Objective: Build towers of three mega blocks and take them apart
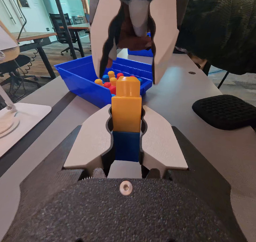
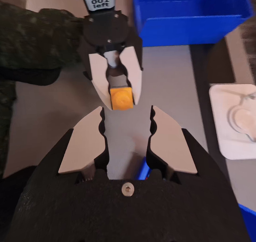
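Orange-on-blue block stack (image 1: 126, 124) clamped in left tool (image 1: 126, 109) w/ white label; right tool (image 2: 127, 107) apart, empty.

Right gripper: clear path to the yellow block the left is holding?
Probably yes. The right gripper is open, and the yellow block juts past the left gripper fingertips with nothing between. Only its lower sides are covered.

Orange plastic block (image 1: 126, 116) w/ orange stud, stacked on dark blue plastic block (image 1: 126, 146). Far bright blue plastic bin (image 1: 83, 81) holds loose blocks (image 1: 110, 81): orange, red, blue studs. Left gripper (image 1: 126, 125) and right gripper (image 2: 126, 125): pale beige-white finger plates on speckled black bodies. Grey matte tabletop (image 1: 187, 145). Black honeycomb-pattern pad (image 1: 224, 110) at right. White stand base (image 1: 23, 119) at left. Dark green mottled sleeve (image 2: 34, 41).
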